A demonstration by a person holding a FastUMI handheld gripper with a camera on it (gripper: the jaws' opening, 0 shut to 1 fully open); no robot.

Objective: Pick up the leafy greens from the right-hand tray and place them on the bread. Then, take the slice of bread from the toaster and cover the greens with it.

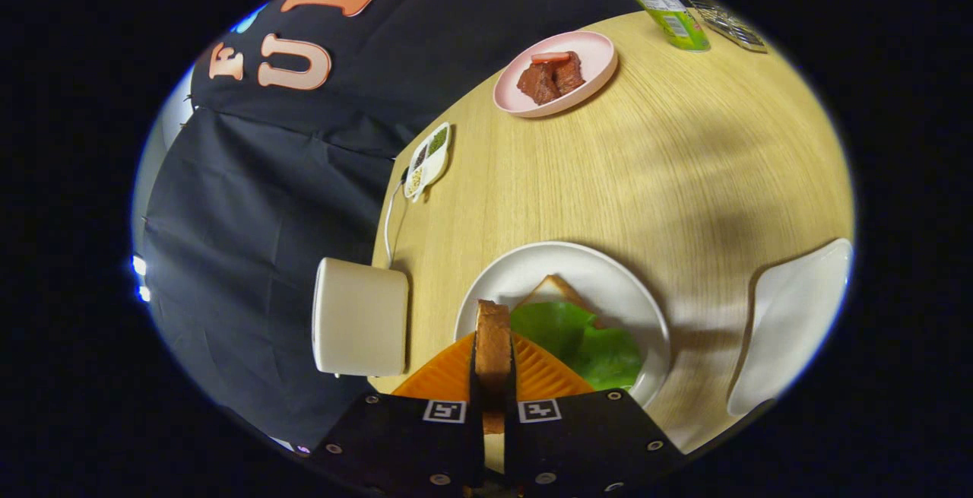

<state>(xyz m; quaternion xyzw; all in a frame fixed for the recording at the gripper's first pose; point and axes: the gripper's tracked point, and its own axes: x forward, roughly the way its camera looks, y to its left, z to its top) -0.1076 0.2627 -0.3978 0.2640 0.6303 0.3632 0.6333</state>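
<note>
My gripper (492, 365) is shut on a slice of bread (492, 346), held on edge between the two fingers and lifted above the table. Just beyond and slightly right of the fingers, a white plate (532, 270) carries a lower slice of bread (553, 290) with green leaves (589, 342) lying on top of it. The cream toaster (359, 317) stands left of the plate at the table's edge. A white tray (790, 315) lies to the right of the plate.
Farther across the wooden table (669, 163) sit a pink plate (589, 91) with brown meat pieces, a small divided dish (427, 160) of seeds, and a green bottle (673, 15). A white cord (389, 224) runs from the toaster.
</note>
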